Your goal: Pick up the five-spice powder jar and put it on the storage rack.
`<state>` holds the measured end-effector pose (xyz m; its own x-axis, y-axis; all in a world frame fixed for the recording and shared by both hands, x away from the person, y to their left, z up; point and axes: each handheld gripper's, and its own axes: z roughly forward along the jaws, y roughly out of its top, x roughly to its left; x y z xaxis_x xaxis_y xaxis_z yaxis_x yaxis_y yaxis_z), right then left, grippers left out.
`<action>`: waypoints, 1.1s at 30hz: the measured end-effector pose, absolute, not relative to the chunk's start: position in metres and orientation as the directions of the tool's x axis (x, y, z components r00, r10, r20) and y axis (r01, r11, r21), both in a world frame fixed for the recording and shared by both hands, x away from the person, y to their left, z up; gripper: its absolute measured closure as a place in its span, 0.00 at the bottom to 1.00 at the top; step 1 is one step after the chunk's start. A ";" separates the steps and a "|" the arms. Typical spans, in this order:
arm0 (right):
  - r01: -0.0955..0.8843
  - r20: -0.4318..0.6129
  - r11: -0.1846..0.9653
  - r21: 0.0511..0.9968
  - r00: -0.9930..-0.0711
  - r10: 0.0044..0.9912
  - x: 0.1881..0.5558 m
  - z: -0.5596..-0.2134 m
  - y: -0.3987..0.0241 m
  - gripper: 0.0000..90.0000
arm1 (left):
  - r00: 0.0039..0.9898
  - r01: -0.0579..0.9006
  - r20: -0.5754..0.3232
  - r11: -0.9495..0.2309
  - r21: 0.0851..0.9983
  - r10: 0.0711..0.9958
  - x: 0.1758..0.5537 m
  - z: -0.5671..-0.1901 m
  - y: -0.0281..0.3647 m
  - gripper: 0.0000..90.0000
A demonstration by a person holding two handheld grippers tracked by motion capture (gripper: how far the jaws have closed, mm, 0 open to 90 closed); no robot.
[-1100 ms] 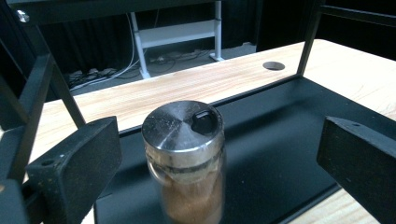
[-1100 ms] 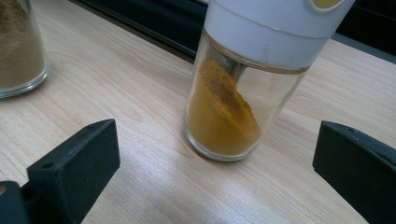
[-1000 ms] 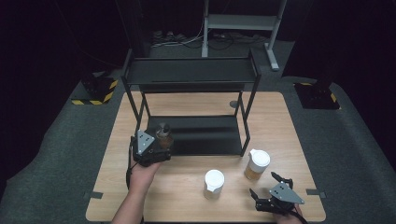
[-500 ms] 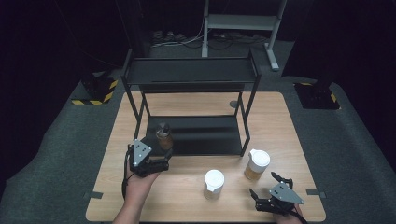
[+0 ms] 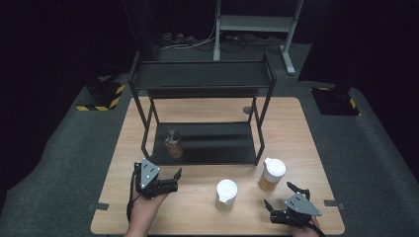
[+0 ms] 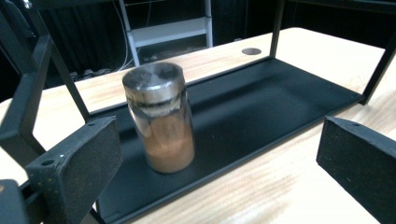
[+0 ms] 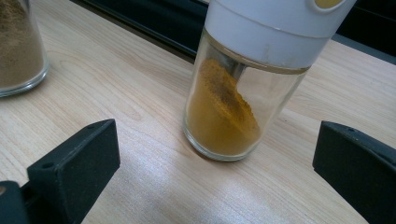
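A glass jar [image 5: 173, 144] with a silver lid and brown powder stands upright on the lower shelf of the black rack [image 5: 200, 76]. In the left gripper view the jar [image 6: 161, 123] is just ahead of my left gripper [image 6: 219, 154], beyond its jaws and towards the left one. The left gripper [image 5: 157, 171] is open and empty, near the rack's front left. My right gripper [image 5: 280, 195] is open near the table's front right. It faces a white-capped jar of yellow powder [image 7: 233, 88], which stands beyond its jaws, apart from them.
The yellow powder jar [image 5: 271, 174] stands right of a second white-capped jar [image 5: 226, 195], which shows in the right gripper view as a jar of tan powder [image 7: 18, 46] at the left. The rack's legs stand on the wooden table [image 5: 296, 128]. Dark floor surrounds the table.
My left gripper has drawn back from the silver-lidded jar toward the table's near edge, and the jar stays on the lower shelf. The right gripper has not moved.
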<state>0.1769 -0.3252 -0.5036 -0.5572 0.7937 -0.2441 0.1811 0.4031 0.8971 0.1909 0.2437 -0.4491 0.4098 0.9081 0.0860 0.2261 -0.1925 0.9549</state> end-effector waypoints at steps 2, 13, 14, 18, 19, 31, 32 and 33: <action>0.181 -0.244 0.403 0.897 -0.557 0.794 0.177 -0.504 -0.325 0.00 | 0.414 0.231 0.088 -0.198 0.953 0.906 0.188 -0.453 0.244 0.00; 0.180 -0.248 0.406 0.896 -0.556 0.794 0.177 -0.504 -0.325 0.00 | 0.430 0.275 0.077 -0.212 0.938 0.900 0.176 -0.473 0.248 0.00; 0.180 -0.248 0.406 0.896 -0.556 0.794 0.177 -0.504 -0.325 0.00 | 0.431 0.281 0.077 -0.215 0.935 0.899 0.175 -0.475 0.248 0.00; 0.180 -0.249 0.407 0.896 -0.555 0.794 0.176 -0.504 -0.324 0.00 | 0.436 0.300 0.077 -0.225 0.927 0.897 0.171 -0.482 0.248 0.00; 0.180 -0.249 0.407 0.895 -0.555 0.794 0.176 -0.504 -0.324 0.00 | 0.438 0.303 0.077 -0.228 0.925 0.896 0.171 -0.483 0.248 0.00; 0.183 -0.255 0.412 0.892 -0.550 0.795 0.176 -0.503 -0.322 0.00 | 0.469 0.341 0.131 -0.316 0.885 0.873 0.170 -0.494 0.243 0.00; 0.184 -0.255 0.413 0.892 -0.549 0.796 0.176 -0.503 -0.322 0.00 | 0.473 0.341 0.144 -0.331 0.880 0.869 0.170 -0.493 0.241 0.00; 0.184 -0.257 0.415 0.891 -0.549 0.796 0.176 -0.503 -0.322 0.00 | 0.479 0.340 0.156 -0.347 0.874 0.864 0.170 -0.492 0.239 0.00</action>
